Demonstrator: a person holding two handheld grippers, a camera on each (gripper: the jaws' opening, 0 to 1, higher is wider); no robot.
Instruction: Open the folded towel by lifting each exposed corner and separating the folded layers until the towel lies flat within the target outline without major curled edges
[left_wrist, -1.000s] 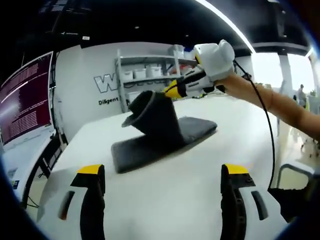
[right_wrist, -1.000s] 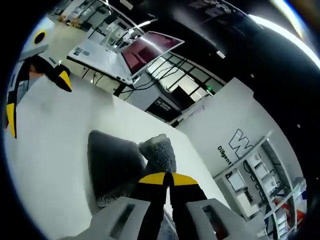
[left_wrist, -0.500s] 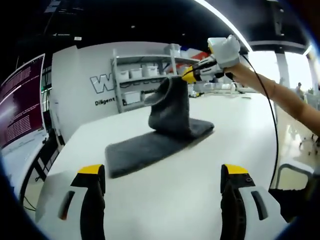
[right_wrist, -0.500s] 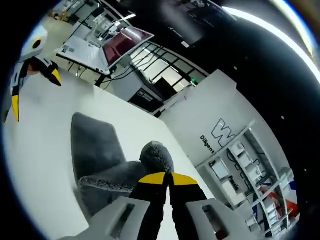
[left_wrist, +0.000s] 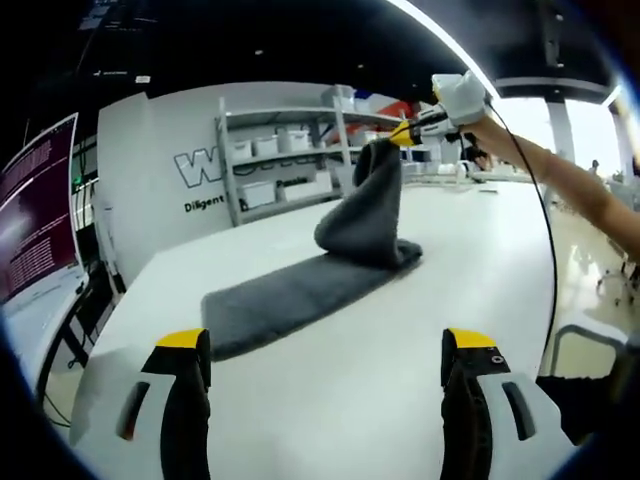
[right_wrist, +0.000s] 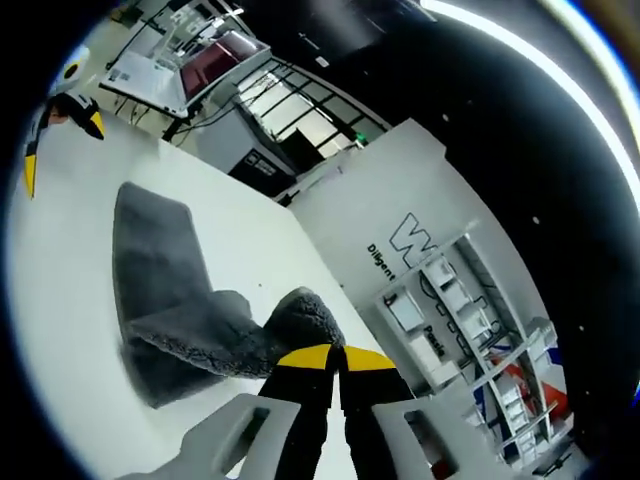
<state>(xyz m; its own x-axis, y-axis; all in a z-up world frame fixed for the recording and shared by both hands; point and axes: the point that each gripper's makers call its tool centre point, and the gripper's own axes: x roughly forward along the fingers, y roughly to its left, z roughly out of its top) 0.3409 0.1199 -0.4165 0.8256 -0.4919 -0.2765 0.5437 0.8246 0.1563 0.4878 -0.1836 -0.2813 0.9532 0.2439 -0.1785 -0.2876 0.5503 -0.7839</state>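
Note:
A dark grey towel lies as a long strip on the white table. Its far end rises in a fold up to my right gripper, which is shut on the towel's corner high above the table. In the right gripper view the jaws stand together with the fluffy corner pinched between them, and the rest of the towel hangs down to the table. My left gripper stands open near the table's front edge, nothing between its fingers, well short of the towel. It also appears at the far left as the left gripper.
A person's bare arm with a black cable reaches in from the right. Metal shelves with boxes stand against a white lettered wall behind the table. A monitor glows at the left. A chair stands past the table's right edge.
My right gripper has carried the towel corner up and to the right, peeling the top layer off. The strip on the table now lies longer and flatter. The left gripper has stayed put.

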